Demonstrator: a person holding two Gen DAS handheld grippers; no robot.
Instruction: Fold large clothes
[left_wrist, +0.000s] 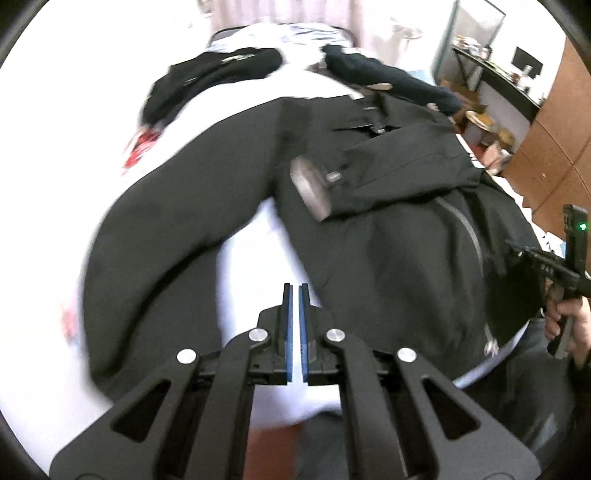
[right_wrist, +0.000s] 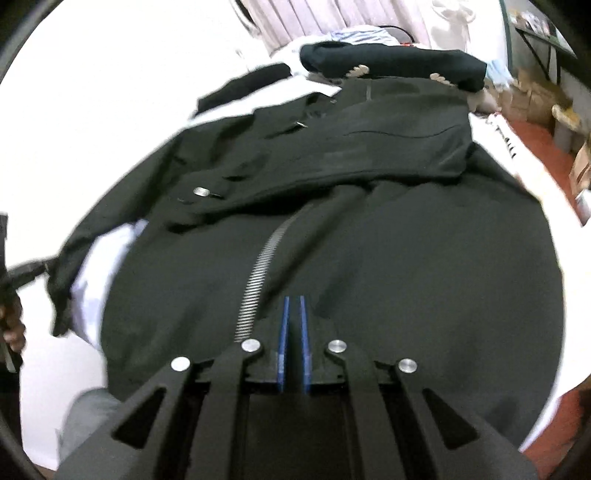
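Observation:
A large black jacket (left_wrist: 388, 258) lies spread on a white bed (left_wrist: 55, 166). Its grey zipper (right_wrist: 258, 273) runs up the front. One sleeve (left_wrist: 155, 236) stretches out toward the lower left. The other sleeve (right_wrist: 332, 155) is folded across the chest, its cuff (left_wrist: 314, 188) resting near the middle. My left gripper (left_wrist: 295, 288) is shut and empty, hanging over the white sheet between the spread sleeve and the body. My right gripper (right_wrist: 294, 299) hovers above the jacket's lower front beside the zipper, shut, with no cloth seen between its pads.
A folded navy garment (right_wrist: 391, 62) and another black garment (left_wrist: 207, 74) lie at the far end of the bed. A cluttered desk (left_wrist: 491, 66) and a wooden wardrobe (left_wrist: 554, 140) stand to the right. A person's hand (left_wrist: 569, 321) grips the other tool.

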